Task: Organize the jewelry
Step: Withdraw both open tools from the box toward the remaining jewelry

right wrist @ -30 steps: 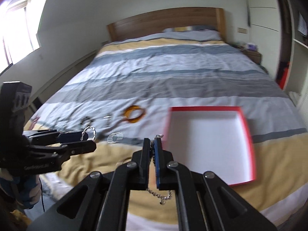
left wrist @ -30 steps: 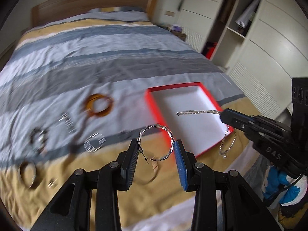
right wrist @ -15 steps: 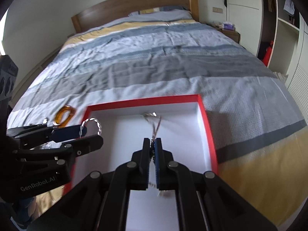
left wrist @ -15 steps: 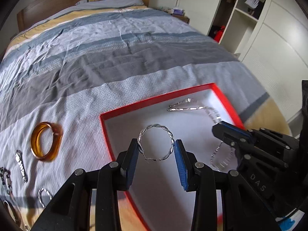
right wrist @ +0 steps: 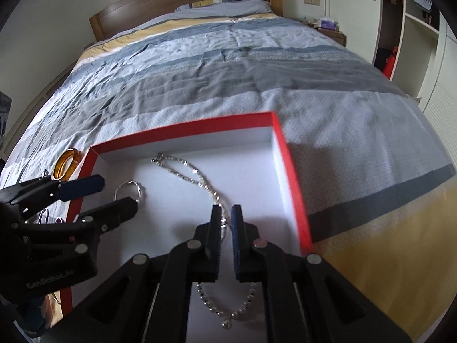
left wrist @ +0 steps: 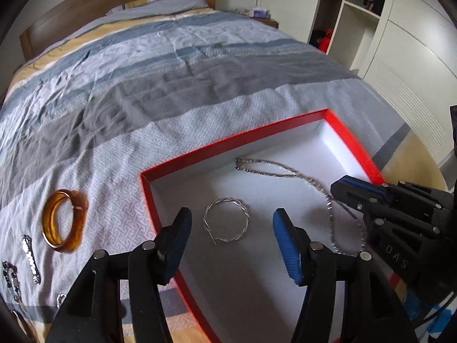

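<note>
A red-rimmed box (left wrist: 240, 140) with a white floor lies on the bed; it also shows in the right wrist view (right wrist: 294, 177). A twisted silver bangle (left wrist: 227, 220) lies on the box floor, free between the jaws of my open left gripper (left wrist: 230, 227). A silver chain necklace (left wrist: 285, 174) lies in the box. My right gripper (right wrist: 226, 220) is open a little, the necklace (right wrist: 185, 168) running loose between its jaws. The bangle shows in the right wrist view (right wrist: 130, 190) under the left gripper (right wrist: 114, 191).
An amber bangle (left wrist: 61, 224) lies on the striped bedspread left of the box, with a silver clip (left wrist: 30, 258), a dark beaded bracelet (left wrist: 10, 278) and other small pieces near the left edge. Wardrobe and shelves (left wrist: 371, 14) stand at the right.
Both grippers moved over the box and lowered. The left gripper opened and let the silver bangle drop onto the box floor. The right gripper opened slightly, and the necklace lies in the box.
</note>
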The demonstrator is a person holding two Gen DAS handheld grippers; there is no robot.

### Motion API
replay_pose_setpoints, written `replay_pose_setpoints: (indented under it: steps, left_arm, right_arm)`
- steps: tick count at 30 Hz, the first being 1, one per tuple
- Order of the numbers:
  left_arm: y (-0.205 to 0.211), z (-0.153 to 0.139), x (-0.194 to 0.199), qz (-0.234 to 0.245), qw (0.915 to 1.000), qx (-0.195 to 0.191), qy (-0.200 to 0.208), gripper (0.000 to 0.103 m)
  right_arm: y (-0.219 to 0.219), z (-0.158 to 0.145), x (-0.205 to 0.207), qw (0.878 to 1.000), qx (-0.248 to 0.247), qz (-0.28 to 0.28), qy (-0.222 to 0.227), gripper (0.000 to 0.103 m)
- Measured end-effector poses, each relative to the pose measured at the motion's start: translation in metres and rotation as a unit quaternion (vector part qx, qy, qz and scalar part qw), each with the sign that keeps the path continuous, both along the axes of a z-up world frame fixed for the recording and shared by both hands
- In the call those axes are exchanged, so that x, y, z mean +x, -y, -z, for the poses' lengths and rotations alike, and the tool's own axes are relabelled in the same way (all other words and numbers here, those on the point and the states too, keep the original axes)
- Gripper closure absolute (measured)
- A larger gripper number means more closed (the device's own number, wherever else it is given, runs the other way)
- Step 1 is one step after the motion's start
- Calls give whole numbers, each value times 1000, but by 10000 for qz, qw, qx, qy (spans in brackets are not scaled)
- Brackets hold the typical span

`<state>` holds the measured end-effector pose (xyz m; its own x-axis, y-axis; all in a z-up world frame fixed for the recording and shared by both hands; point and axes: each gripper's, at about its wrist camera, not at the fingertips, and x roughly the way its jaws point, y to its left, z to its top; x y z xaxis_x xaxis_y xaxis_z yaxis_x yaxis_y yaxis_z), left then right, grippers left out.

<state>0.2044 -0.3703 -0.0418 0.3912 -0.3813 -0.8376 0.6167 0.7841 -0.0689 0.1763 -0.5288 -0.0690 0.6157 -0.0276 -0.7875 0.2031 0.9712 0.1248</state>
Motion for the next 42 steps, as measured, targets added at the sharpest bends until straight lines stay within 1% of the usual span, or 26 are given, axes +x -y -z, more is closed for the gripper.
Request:
replay_pose_setpoints:
  steps: [3, 6, 8, 9, 12, 14, 16, 19, 21, 22, 24, 26, 29, 30, 31, 33, 36, 37, 39, 40, 41, 42]
  left_arm:
    - [-11, -17, -9, -40, 9999, -57, 107, 39]
    - [-29, -36, -24, -115, 9997, -129, 192, 38]
    - [-47, -49, -39, -169, 9996, -190, 151, 38]
    - [-56, -53, -45, -189, 9995, -213, 144, 38]
    - [-92, -70, -70, -294, 9992, -206, 198, 38]
    - [-123, -81, -86, -397, 9989, -104, 227, 38]
    - [-152, -91, -101, -538, 9980, -14, 338, 37]
    - [-207, -108, -123, -859, 9947, 30, 556, 31]
    - [-235, -115, -135, -1007, 9927, 36, 661, 30]
    - [-255, -119, -142, -1135, 9909, 42, 723, 30]
    - [-281, -124, -151, -1312, 9884, 13, 758, 30]
    - [-312, -129, -161, -1546, 9846, -21, 816, 30]
    - [-344, -131, -172, -1763, 9809, -58, 824, 30]
    - [-351, -130, -174, -1809, 9801, -59, 817, 30]
    - [-359, -128, -177, -1864, 9791, -63, 811, 30]
    - [-372, -120, -177, -1996, 9767, -46, 789, 30]
    - [-383, -101, -173, -2117, 9747, -8, 718, 30]
    - [-389, -91, -170, -2154, 9746, -38, 608, 31]
    - [-392, -77, -164, -2150, 9755, -69, 464, 43]
    - [-392, -70, -160, -2124, 9764, -67, 386, 46]
    - [-392, -61, -154, -2097, 9773, -85, 284, 52]
    - [-390, -56, -148, -2076, 9779, -128, 199, 55]
  right_arm:
    - [2, -14, -11, 9999, -15, 100, 103, 94]
    - [0, -32, -26, 9995, -40, 173, 243, 93]
    - [-7, -46, -40, 9992, -33, 189, 359, 92]
    - [-13, -53, -47, 9990, -22, 183, 417, 90]
    - [-33, -72, -69, 9980, 61, 118, 610, 85]
    - [-47, -81, -81, 9975, 106, 57, 690, 84]
    - [-68, -89, -95, 9970, 142, -40, 762, 84]
    - [-98, -98, -114, 9960, 218, -185, 852, 83]
    - [-119, -104, -126, 9952, 204, -308, 901, 81]
    - [-130, -107, -131, 9948, 208, -374, 923, 79]
    - [-152, -111, -141, 9937, 197, -510, 975, 76]
    - [-168, -113, -148, 9929, 187, -617, 997, 76]
    - [-194, -114, -157, 9912, 168, -787, 1047, 75]
    - [-202, -113, -159, 9907, 179, -847, 1048, 72]
    - [-206, -111, -160, 9906, 194, -880, 1033, 67]
    - [-217, -103, -161, 9908, 221, -940, 946, 63]
    - [-230, -83, -156, 9917, 211, -1030, 737, 63]
    - [-233, -76, -153, 9921, 233, -1053, 647, 63]
    - [-239, -63, -146, 9920, 267, -1133, 489, 63]
    - [-242, -57, -142, 9918, 247, -1183, 414, 63]
    - [-245, -50, -137, 9915, 235, -1230, 348, 63]
    - [-247, -46, -133, 9912, 253, -1265, 293, 63]
